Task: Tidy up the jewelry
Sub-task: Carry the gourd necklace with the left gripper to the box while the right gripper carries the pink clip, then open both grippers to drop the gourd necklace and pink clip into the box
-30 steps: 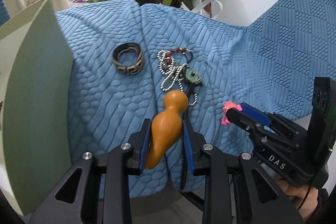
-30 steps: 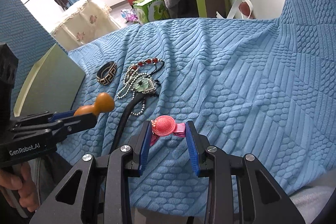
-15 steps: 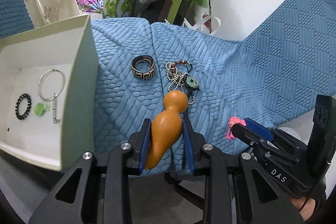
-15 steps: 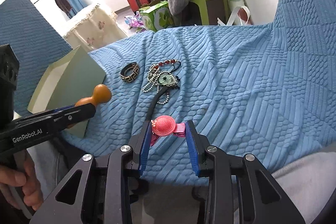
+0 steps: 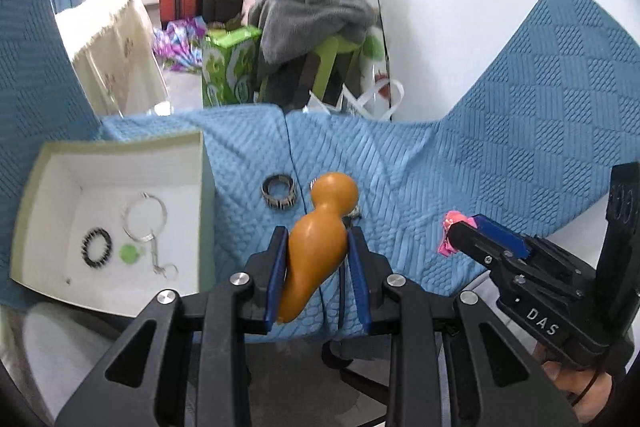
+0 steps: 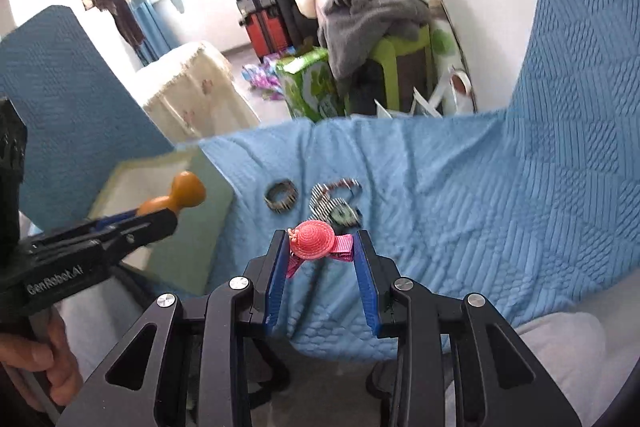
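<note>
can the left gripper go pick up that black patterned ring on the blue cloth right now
Probably not yet. The path to the ring looks free, with nothing on or around it, but the left gripper is already shut on the orange gourd; it would have to drop that first, perhaps in the box.

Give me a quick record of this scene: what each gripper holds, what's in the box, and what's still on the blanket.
left gripper: shut on orange gourd
right gripper: shut on pink hat clip
box: metal hoop, black bead bracelet, green charm
blanket: patterned bangle, bead necklace
</note>
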Available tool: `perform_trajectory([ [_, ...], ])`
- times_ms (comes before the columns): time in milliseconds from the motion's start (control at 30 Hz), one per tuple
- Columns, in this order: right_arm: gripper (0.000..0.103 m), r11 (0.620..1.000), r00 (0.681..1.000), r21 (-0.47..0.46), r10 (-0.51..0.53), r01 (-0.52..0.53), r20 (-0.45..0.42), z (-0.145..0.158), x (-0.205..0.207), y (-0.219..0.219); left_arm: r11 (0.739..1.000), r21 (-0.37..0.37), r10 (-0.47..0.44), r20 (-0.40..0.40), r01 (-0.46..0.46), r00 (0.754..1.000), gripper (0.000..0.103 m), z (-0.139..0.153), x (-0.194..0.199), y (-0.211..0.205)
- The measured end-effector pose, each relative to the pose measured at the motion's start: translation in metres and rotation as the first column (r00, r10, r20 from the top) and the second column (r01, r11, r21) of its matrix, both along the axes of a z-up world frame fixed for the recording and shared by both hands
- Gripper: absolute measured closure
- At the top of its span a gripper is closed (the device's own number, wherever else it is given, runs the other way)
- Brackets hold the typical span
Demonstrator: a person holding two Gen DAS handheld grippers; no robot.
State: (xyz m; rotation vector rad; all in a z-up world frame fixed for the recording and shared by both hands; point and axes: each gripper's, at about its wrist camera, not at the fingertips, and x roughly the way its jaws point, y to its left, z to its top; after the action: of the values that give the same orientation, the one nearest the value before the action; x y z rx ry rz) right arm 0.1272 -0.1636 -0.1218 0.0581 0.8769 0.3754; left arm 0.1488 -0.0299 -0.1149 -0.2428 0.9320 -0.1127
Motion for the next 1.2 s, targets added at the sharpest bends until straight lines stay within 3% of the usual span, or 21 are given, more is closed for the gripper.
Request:
perform_trajectory([
  [367,0.073,0.996,0.989,0.069,0.041,-0.051,0.14,0.078,-0.005,0.033,0.999,0.031,0.037,0.127,-0.042,0.991,0.072,0.058,-0.012,0.032],
  [633,0.073,0.99,0.976,0.085,0.091,-0.109,0.195,0.101,-0.004,0.071,0.994,0.042,0.089,0.172,-0.098,0.981,0.072,0.075,-0.025,0.068],
  [900,0.073,0.981,0.973,0.08,0.162,-0.177,0.167,0.087,0.001,0.119,0.985,0.052,0.159,0.129,-0.167,0.979,0.072,0.055,-0.025,0.112],
  [1200,0.072,0.962,0.961,0.023,0.271,-0.273,0.06,0.04,0.014,0.183,0.974,0.035,0.223,0.052,-0.225,0.973,0.072,0.013,-0.023,0.158],
])
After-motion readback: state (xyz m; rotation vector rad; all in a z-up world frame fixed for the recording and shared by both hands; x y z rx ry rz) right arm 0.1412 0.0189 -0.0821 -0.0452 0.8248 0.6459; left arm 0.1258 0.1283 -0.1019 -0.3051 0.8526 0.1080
